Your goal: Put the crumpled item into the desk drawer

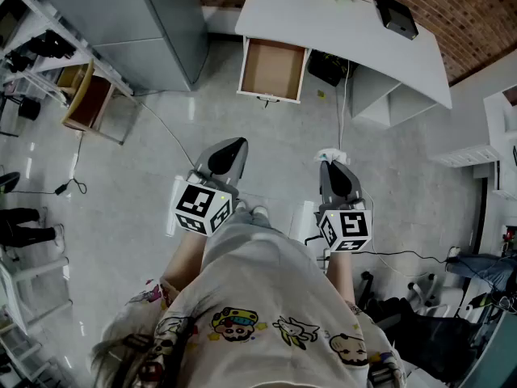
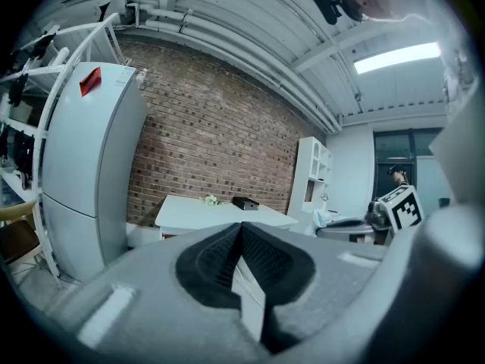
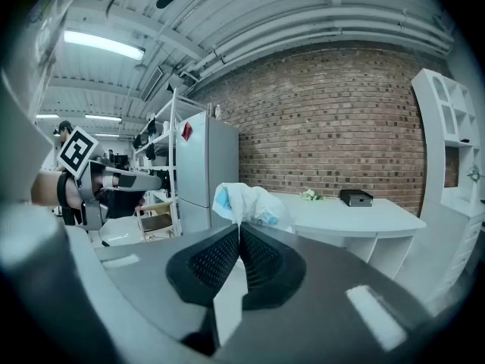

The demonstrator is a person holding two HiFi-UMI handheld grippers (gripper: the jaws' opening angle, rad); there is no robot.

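Right gripper [image 3: 239,227] jaws fully closed, pinching the lower edge of the crumpled white plastic item with blue patches [image 3: 246,202]. Its bulk sticks up past the tips at 12 o'clock, in the air, not in the drawer yet. Left gripper [image 2: 241,226] jaws closed together, holds nothing. The open white desk drawer with brown inside [image 1: 273,69] sits at 12 o'clock in head view, well apart from both grippers, under the curved white tabletop [image 1: 323,23]. Risks: the grip is only on a thin edge, so the item could slip out on the way over. The loose bulk may snag the drawer's front rim and drop to the floor. Released too early, it lands outside.
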